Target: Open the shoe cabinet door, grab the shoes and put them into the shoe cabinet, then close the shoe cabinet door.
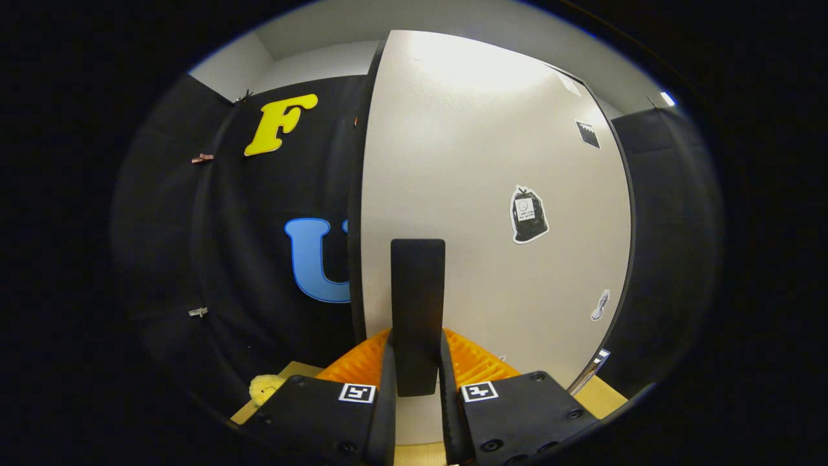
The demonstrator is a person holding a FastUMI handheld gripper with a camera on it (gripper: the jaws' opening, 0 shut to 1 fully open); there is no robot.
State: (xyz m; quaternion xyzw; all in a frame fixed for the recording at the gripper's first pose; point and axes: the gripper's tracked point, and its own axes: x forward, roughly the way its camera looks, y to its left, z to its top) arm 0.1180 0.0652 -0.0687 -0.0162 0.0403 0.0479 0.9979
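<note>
The white cabinet door point(491, 194) stands close in front of me, and its dark left edge point(357, 213) shows. A black upright handle point(417, 285) on the door runs down between my fingers. My gripper point(417, 340) is shut on this handle, one finger pressing on each side. A pale yellow fluffy thing point(264, 387), perhaps a shoe, lies low to the left of the fingers on a tan surface point(291, 374).
Stickers mark the door: a black bag shape point(529, 215) and a small shoe shape point(600, 305). A shiny metal piece point(592, 370) sits at the door's lower right corner. Black booth cloth point(259, 259) hangs to the left and right.
</note>
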